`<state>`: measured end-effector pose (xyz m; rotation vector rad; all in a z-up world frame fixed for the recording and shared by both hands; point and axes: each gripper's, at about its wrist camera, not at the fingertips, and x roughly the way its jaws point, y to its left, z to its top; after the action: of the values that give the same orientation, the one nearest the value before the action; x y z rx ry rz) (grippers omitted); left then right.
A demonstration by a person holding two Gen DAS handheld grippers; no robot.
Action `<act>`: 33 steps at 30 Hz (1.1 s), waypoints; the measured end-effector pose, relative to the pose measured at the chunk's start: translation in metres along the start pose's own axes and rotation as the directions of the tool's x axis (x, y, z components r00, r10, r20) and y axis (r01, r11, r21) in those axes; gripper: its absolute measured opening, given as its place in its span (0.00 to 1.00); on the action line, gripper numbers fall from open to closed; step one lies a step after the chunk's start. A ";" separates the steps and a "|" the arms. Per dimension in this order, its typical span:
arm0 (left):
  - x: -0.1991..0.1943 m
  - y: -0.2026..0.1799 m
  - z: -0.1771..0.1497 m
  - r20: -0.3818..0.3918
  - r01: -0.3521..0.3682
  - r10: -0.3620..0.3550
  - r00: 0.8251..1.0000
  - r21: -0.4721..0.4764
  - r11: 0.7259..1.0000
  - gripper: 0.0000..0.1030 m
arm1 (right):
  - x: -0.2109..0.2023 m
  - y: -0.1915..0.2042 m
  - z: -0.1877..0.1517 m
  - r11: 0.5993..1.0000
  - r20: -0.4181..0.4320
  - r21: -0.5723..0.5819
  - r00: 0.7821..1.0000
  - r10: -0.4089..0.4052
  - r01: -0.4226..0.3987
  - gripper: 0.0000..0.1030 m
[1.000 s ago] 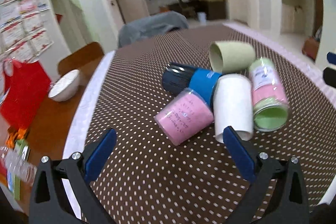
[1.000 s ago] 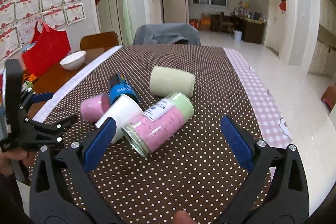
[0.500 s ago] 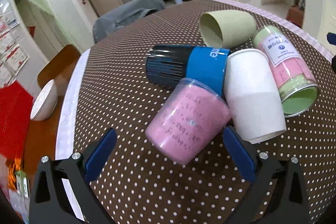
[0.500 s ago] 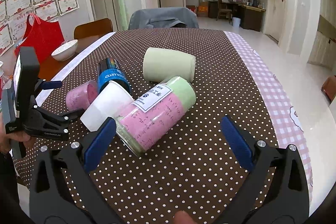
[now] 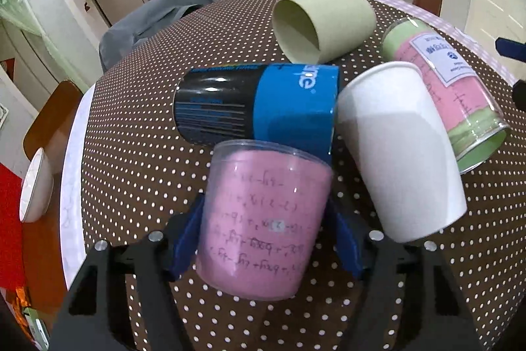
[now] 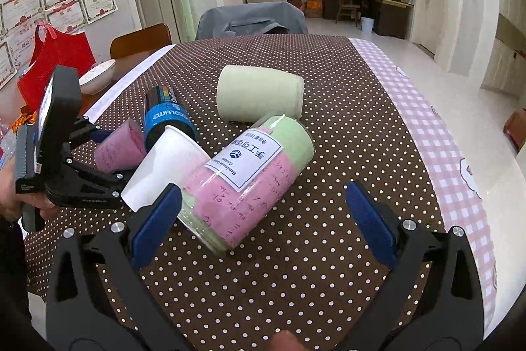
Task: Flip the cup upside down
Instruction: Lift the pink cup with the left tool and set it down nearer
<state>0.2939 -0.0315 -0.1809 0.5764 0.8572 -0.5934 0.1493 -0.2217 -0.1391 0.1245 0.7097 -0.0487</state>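
Several cups lie on their sides on the dotted brown tablecloth [image 5: 131, 160]. My left gripper [image 5: 264, 234] has its blue pads against both sides of the pink plastic cup [image 5: 263, 229], which also shows in the right wrist view [image 6: 120, 147]. Beside it lie a blue and black cup [image 5: 259, 104], a white paper cup [image 5: 397, 150], a pale green cup [image 5: 322, 25] and a pink and green labelled jar [image 5: 450, 94]. My right gripper [image 6: 261, 219] is open around the near end of that jar [image 6: 250, 186], not touching it.
A white bowl [image 5: 34, 186] stands on the bare wood at the table's left edge, with a red bag [image 6: 56, 61] behind it. A grey-covered chair [image 6: 250, 18] stands at the far end. The pink checked cloth [image 6: 443, 140] marks the table's right edge.
My left gripper moved forward to the pink cup and closed its pads on it. My right gripper moved forward, so the labelled jar now lies between its open fingers.
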 end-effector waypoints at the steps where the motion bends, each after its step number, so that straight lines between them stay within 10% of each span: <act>1: -0.002 0.000 -0.001 0.000 -0.004 0.004 1.000 -0.009 1.000 0.66 | -0.001 0.000 -0.001 1.000 0.000 0.001 1.000 0.002 -0.002 0.94; 33: -0.131 -0.107 -0.017 0.150 0.043 -0.028 0.988 -0.102 0.994 0.63 | -0.090 -0.050 -0.031 0.997 0.102 0.075 0.994 0.023 -0.031 0.94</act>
<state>0.1438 -0.0626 -0.1065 0.4173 0.7548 -0.6121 0.0563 -0.2672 -0.1084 0.2035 0.6049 -0.0556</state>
